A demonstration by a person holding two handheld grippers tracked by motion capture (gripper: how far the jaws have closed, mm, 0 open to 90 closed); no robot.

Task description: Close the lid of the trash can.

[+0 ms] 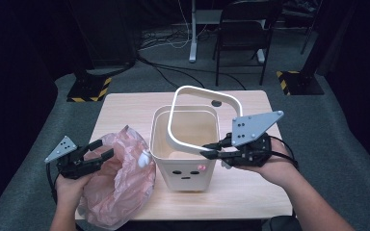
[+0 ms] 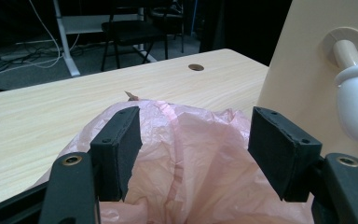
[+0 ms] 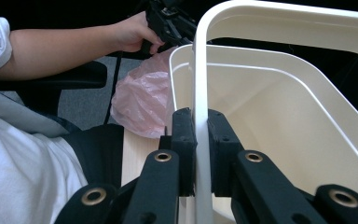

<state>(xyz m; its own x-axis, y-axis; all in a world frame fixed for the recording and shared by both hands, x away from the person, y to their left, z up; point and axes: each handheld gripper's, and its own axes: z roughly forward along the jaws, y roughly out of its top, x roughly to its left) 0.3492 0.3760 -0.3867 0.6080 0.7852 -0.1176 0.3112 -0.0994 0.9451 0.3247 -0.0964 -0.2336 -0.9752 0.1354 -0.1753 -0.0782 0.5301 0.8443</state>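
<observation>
From the high view, a light wooden table (image 1: 125, 103) stands on grey carpet in a dark room, with a chair (image 1: 243, 29) behind. The cream bin (image 1: 185, 144) is in the middle of it. In the left gripper view, the left gripper (image 2: 193, 144) is released over the pink bag (image 2: 191, 158). In the right gripper view, the right gripper (image 3: 201, 149) is clenched on the white ring (image 3: 200, 93) above the bin.

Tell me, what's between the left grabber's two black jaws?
Crinkly pink bag lies between the left gripper's open jaws, seen in the left gripper view.
</observation>
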